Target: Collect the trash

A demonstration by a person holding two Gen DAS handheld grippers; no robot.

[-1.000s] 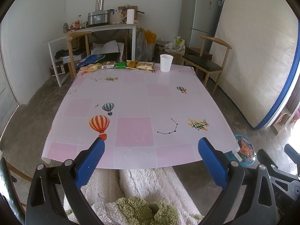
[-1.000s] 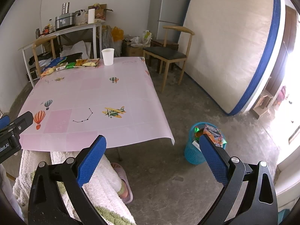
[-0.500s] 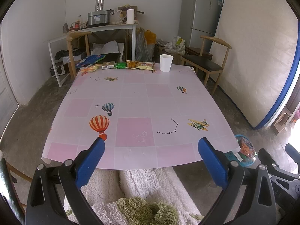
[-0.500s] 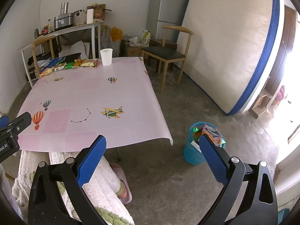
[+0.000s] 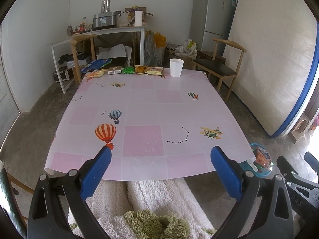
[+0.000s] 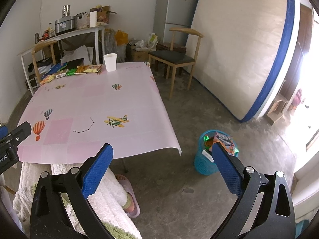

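Several snack wrappers (image 5: 127, 70) (image 6: 79, 70) lie in a row along the far edge of the pink table (image 5: 151, 107) (image 6: 95, 99), next to a white paper cup (image 5: 176, 67) (image 6: 110, 62). A blue trash basket (image 6: 208, 159) (image 5: 259, 162) holding wrappers stands on the floor right of the table's near corner. My left gripper (image 5: 160, 160) hangs open over the table's near edge, empty. My right gripper (image 6: 161, 157) is open too, empty, above the floor between table and basket. The trash is far from both.
A person's legs in white fleece (image 5: 151, 199) and a slipper (image 6: 129, 195) are below the grippers. A wooden chair (image 6: 175, 57) stands right of the table, another chair (image 5: 81, 57) at the far left. A mattress (image 6: 239, 49), fridge (image 5: 211, 18) and cluttered side table (image 5: 99, 33) line the walls.
The right wrist view has shifted slightly, with the table and basket sliding a little left. The left gripper is nearly still. Both stay open.
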